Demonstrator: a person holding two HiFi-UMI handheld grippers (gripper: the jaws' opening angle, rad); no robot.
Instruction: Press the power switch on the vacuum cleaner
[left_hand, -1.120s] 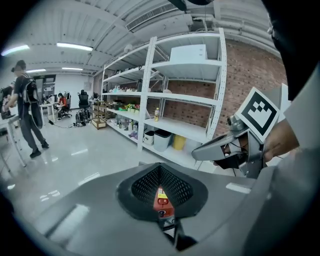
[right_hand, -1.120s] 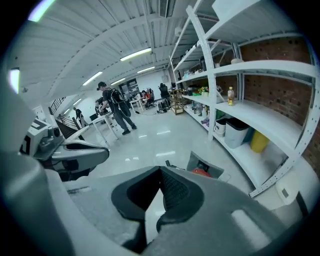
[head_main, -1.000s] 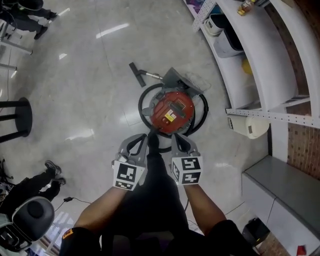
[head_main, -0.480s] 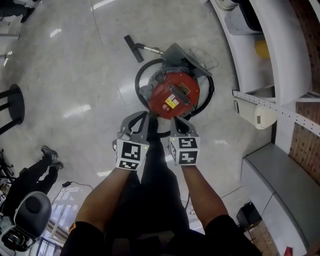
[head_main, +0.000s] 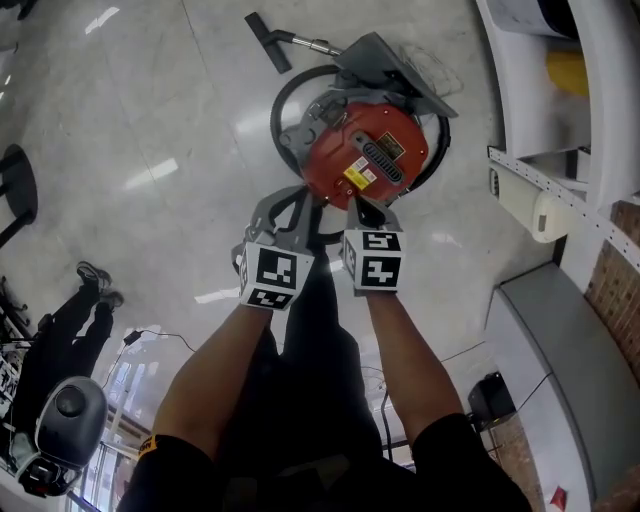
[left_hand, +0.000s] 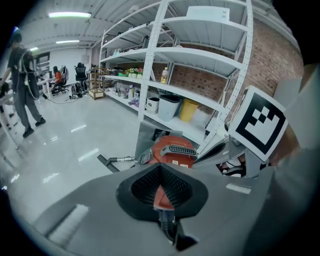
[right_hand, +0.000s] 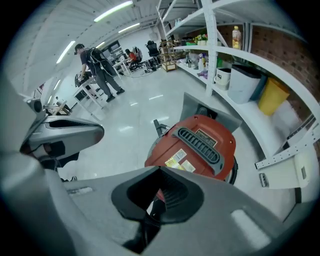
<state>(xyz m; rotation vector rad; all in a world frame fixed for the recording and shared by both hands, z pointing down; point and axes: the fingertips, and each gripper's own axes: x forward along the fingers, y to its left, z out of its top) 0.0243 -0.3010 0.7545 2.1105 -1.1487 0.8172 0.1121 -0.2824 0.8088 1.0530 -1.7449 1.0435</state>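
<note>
A red canister vacuum cleaner (head_main: 365, 160) stands on the shiny floor with its black hose (head_main: 283, 100) looped round it and a floor nozzle (head_main: 266, 55) lying behind. In both gripper views the red body (left_hand: 172, 150) (right_hand: 200, 145) shows a black ribbed handle and stickers on top. My left gripper (head_main: 300, 198) is shut and empty, its tip at the vacuum's near left edge. The right gripper (head_main: 358, 205) is also shut and empty, its tip over the near rim of the red body. In the gripper views each pair of jaws (left_hand: 161, 167) (right_hand: 160, 170) meets just short of the vacuum.
White shelving (head_main: 560, 120) runs along the right, with a yellow bin (head_main: 570, 70) and a white jug (head_main: 535, 210) under it. A grey platform (head_main: 570, 330) lies at lower right. A black stool (head_main: 15, 195) and an office chair (head_main: 60, 420) stand left. A person (right_hand: 97, 65) stands far off.
Both grippers have moved forward to the vacuum; their tips now reach its near edge. The vacuum looks larger and higher in the head view.
</note>
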